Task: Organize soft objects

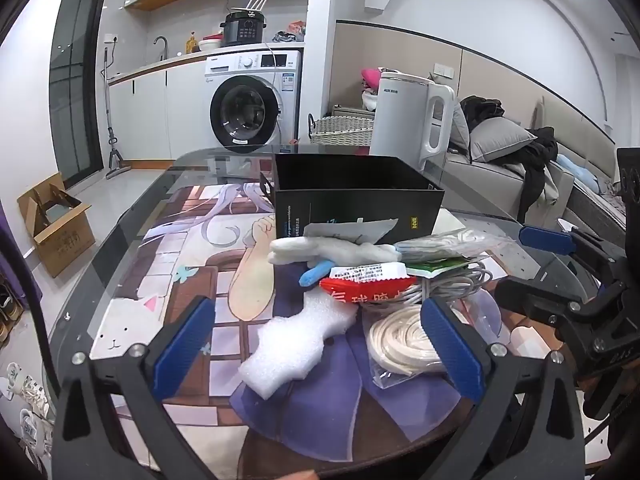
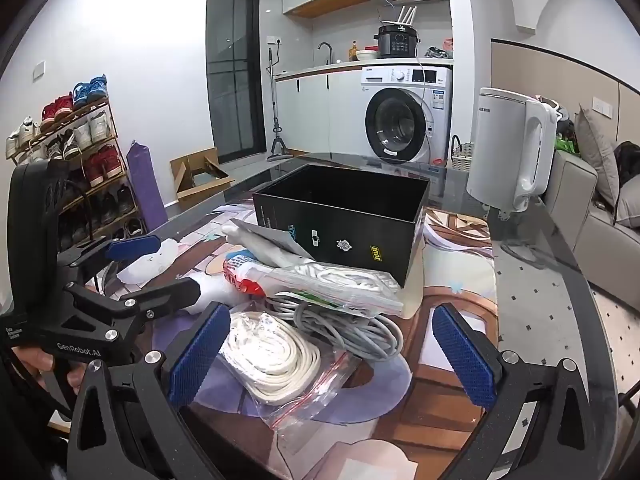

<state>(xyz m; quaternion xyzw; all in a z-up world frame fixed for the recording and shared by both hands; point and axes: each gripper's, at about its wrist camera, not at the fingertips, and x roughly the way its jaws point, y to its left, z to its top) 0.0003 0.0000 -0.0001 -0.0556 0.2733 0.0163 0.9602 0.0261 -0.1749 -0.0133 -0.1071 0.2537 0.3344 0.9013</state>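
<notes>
Jaws of left gripper [image 1: 318,350] and right gripper [image 2: 332,354] are spread wide, nothing held. Foam piece [image 1: 298,346] and bagged white cord coil [image 2: 272,356] lie nearest, well in front of black box [image 2: 344,216]. Foam should be pinched mid-body, lifted clear of the pile just before the box, then dropped inside.

On the table [image 1: 120,248] the open box [image 1: 356,200] stood behind the heap — foam sheet [image 1: 296,344] nearest on the left, bagged cord coil [image 1: 400,340] just right of it, cable bundle [image 1: 448,284] between coil and box. The kettle [image 1: 412,116] stood behind the box, to its right.
</notes>
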